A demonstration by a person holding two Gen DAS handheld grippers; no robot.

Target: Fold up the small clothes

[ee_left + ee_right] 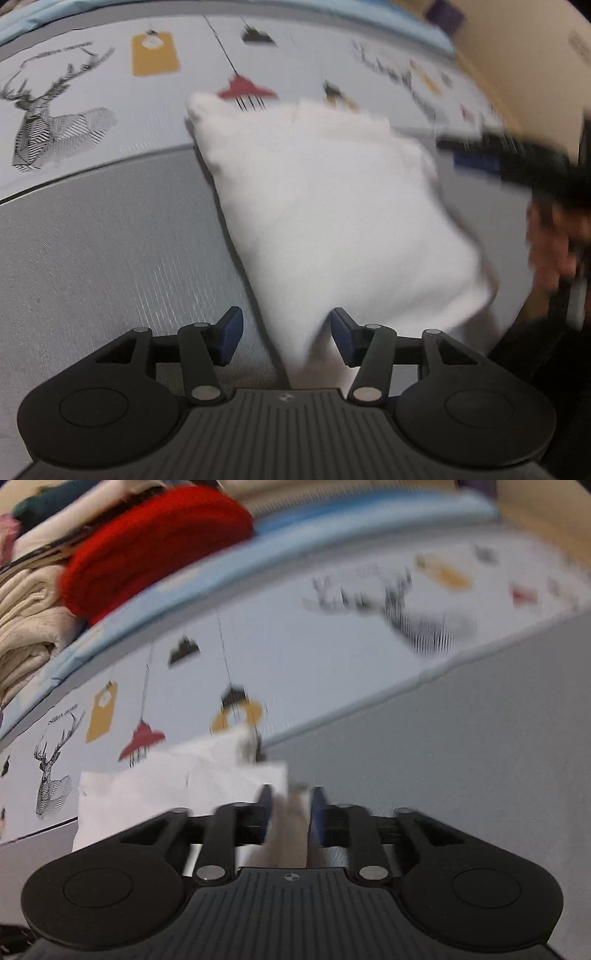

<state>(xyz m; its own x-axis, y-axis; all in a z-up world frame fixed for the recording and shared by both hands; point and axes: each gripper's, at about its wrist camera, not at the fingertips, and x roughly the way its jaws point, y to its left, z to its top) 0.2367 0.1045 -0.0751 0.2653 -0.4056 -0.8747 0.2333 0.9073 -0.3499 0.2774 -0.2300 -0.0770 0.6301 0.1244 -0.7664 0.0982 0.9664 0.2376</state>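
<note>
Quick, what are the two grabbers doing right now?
Left gripper: open, a corner of the white cloth between its fingers.
Right gripper: shut on the white cloth.

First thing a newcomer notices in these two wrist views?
The white garment, lying across the grey surface in the left wrist view, a corner hanging between the open left gripper. Then the right gripper, closed on a white fold, and the red folded garment on the stack upper left.
</note>
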